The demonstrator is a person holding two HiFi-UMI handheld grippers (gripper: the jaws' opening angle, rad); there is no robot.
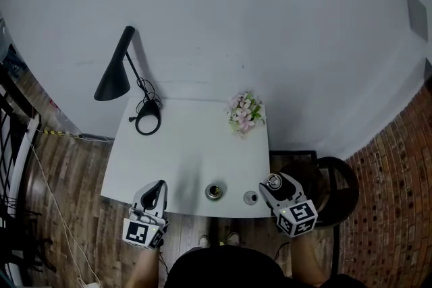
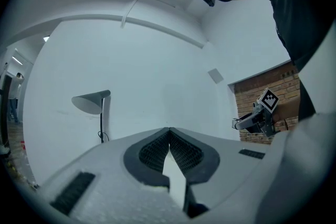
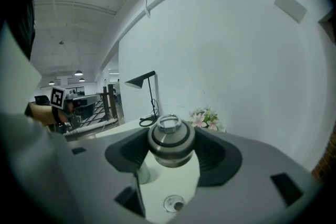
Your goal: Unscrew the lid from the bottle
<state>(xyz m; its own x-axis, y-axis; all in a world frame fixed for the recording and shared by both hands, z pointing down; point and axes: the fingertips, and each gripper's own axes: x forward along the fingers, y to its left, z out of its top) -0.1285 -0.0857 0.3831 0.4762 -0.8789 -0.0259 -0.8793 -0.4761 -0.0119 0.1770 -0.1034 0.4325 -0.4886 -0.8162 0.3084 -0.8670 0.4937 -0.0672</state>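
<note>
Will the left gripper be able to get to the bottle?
Probably yes: only bare table lies between the left gripper and the bottle, but its shut jaws must open first.

It looks like an office or studio corner: a small white bench [image 1: 189, 165] with a black lamp [image 1: 113, 79] and flowers [image 1: 245, 111] against a plain wall [image 1: 236, 10], wood floor [image 1: 67, 179], brick [image 1: 398, 165], and a ceiling-lit hall beyond a railing [image 3: 94, 113].

White table [image 1: 192, 158] bears lamp [image 1: 115, 77], flowers [image 1: 245, 112], bottle [image 1: 214, 191], small cap [image 1: 250, 197] (both near front).
</note>
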